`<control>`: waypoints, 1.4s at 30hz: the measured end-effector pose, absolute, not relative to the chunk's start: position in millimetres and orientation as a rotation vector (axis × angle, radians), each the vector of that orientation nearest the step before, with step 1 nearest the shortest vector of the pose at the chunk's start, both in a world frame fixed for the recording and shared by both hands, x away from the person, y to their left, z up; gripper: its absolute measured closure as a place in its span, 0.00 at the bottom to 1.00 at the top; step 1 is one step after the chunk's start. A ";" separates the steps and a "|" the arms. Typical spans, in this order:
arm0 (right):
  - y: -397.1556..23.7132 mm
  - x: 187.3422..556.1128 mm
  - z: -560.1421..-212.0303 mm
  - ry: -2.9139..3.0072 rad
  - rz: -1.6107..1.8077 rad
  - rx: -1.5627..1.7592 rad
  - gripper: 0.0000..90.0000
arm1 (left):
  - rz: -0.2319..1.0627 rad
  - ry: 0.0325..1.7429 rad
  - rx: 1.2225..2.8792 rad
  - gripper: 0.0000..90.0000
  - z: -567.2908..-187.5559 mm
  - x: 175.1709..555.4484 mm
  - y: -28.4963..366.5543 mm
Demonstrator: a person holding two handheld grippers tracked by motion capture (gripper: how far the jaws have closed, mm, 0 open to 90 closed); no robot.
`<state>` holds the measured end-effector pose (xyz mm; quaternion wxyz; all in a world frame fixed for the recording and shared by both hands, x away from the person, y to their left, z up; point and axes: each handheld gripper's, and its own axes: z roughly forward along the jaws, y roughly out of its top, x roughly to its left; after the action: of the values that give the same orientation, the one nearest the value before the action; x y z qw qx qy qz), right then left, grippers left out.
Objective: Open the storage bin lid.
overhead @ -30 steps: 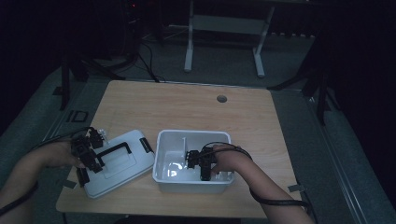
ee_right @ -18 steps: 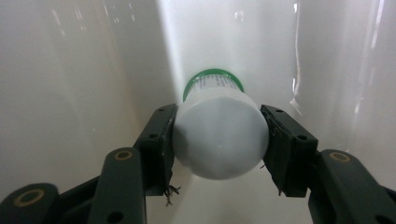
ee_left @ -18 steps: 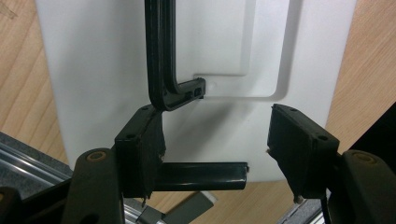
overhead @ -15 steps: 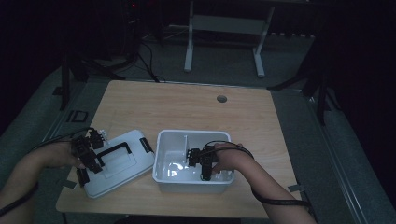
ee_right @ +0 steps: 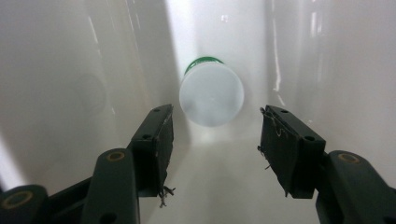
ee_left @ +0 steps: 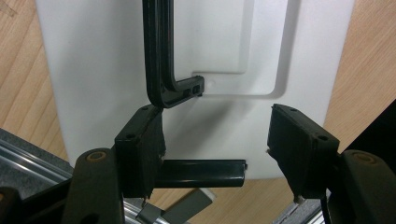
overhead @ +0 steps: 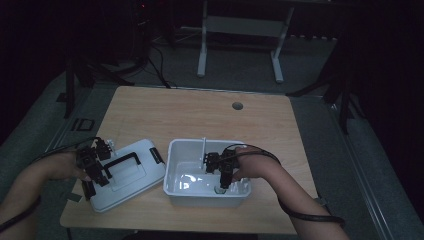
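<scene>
My right gripper [ee_right: 215, 144] hangs inside the white bin [overhead: 175, 165], pointing down at a small white container with a green base [ee_right: 211, 94] on the bin floor. The container lies just past my fingertips, centred between the jaws but untouched. Those jaws have just been opening and hold nothing. Compared with a second ago, this gripper sits higher in the bin. My left gripper [ee_left: 215, 140] is parted over the white lid [ee_left: 93, 70], near its black handle [ee_left: 159, 56], gripping nothing.
</scene>
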<state>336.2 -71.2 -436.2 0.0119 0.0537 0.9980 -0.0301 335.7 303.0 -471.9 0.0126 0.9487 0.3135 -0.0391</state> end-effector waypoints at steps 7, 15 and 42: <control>-79.9 333.8 -416.0 3.086 -0.018 0.178 0.47 | -0.119 0.960 2.958 0.40 -473.5 336.3 302.1; -97.6 335.0 -390.8 3.033 0.094 0.227 0.33 | -0.093 0.960 2.956 0.40 -468.2 337.2 302.6; -225.8 340.5 -406.7 2.970 0.102 0.595 0.15 | -0.005 0.910 2.977 0.49 -469.0 343.8 299.9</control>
<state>340.5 -225.8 -406.7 0.0552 0.1960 0.9785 0.0337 343.8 299.9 -469.0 0.0145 0.9562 0.2922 -0.0018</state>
